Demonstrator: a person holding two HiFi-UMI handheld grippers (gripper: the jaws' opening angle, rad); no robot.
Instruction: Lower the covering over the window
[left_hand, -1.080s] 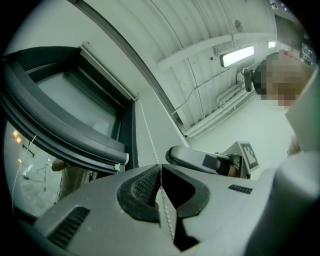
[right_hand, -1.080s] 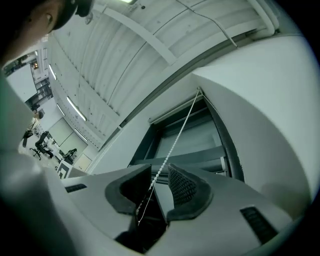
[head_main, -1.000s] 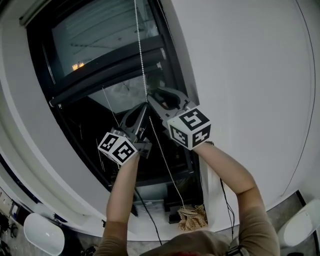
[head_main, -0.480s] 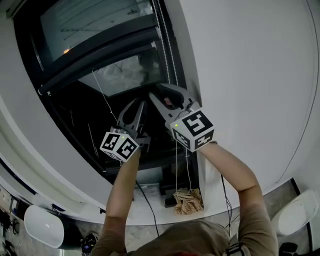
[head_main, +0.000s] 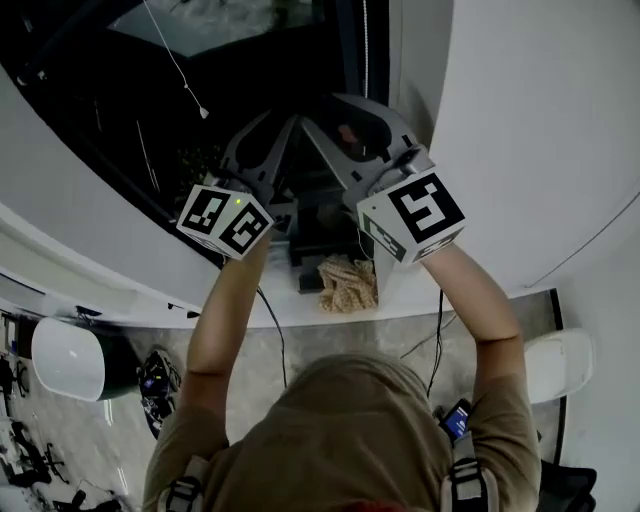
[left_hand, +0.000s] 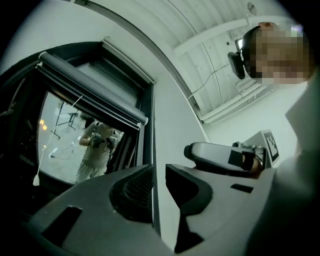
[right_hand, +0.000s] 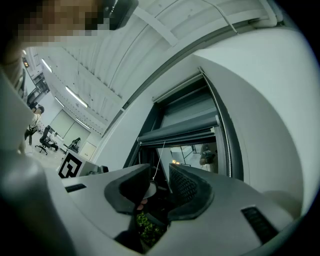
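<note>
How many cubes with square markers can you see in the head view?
2. The left cube is left of centre, by the dark window; the right cube is right of centre, by the white wall. None seems hidden.

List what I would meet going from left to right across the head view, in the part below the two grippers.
White rounded object on the floor → person's left forearm → crumpled beige cloth → person's right forearm → white object near the right edge.
</note>
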